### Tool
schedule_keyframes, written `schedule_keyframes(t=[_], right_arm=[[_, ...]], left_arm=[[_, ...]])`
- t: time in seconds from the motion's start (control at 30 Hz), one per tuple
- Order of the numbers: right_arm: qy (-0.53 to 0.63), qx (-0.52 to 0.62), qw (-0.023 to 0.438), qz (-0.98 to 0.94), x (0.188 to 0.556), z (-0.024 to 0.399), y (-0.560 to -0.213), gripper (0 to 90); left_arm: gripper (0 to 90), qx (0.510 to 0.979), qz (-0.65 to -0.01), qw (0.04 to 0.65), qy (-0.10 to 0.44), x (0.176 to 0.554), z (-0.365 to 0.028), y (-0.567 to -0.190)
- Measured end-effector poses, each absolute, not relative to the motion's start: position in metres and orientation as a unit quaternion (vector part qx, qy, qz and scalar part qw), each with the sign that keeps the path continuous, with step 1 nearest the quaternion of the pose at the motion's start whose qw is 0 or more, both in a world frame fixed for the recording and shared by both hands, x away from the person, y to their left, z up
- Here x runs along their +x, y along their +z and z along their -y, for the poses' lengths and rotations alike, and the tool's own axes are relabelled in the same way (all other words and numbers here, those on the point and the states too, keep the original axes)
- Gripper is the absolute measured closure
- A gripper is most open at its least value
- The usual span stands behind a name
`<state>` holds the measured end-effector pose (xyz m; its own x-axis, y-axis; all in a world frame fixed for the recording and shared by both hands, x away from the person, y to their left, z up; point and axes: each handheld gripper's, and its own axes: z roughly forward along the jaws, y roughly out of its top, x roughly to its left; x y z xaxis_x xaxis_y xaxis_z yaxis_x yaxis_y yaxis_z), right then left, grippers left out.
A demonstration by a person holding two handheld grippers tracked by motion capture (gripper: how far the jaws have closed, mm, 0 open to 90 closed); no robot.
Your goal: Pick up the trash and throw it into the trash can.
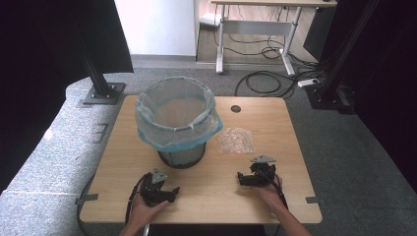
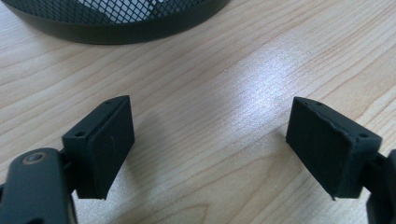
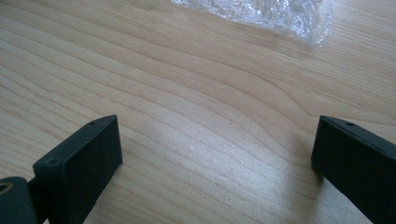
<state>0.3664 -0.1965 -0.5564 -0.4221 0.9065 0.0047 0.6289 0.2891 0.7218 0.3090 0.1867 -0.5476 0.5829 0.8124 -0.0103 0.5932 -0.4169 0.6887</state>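
Two claws rest low on the table point(image 1: 290, 132), both spread wide and empty. The crumpled clear plastic point(image 1: 236, 140) lies just above the right claw point(image 1: 254, 178) in the high view, nearer to it than to the left claw point(image 1: 158, 191).

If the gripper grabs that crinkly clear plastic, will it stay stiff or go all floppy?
The plastic looks thin, see-through and crumpled, so it would probably flop and crinkle. It lies low on the table like something light, so a push may just slide it. It seems unlikely to roll.

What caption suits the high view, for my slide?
Two open grippers rest before a lined mesh bin and crumpled plastic.
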Motion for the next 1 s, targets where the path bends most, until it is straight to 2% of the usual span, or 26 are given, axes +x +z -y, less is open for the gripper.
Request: schedule_keyframes(t=[0.17, 0.47, 0.63, 1.0], right_arm=[[0.328, 0.501, 0.209, -0.773, 0.369, 0.193, -0.556, 0.3], [0.328, 0.508, 0.21, -0.769, 0.365, 0.199, -0.552, 6.7], [0.343, 0.511, 0.232, -0.753, 0.362, 0.204, -0.545, 11.6], [0.35, 0.518, 0.231, -0.745, 0.365, 0.208, -0.541, 12.1]], left_arm=[[14.6, 0.828, -0.421, 0.333, 0.163, 0.31, -0.187, -0.548], [14.0, 0.834, -0.41, 0.334, 0.158, 0.316, -0.187, -0.548], [14.0, 0.834, -0.41, 0.334, 0.158, 0.316, -0.187, -0.548], [14.3, 0.833, -0.411, 0.335, 0.158, 0.316, -0.187, -0.548]])
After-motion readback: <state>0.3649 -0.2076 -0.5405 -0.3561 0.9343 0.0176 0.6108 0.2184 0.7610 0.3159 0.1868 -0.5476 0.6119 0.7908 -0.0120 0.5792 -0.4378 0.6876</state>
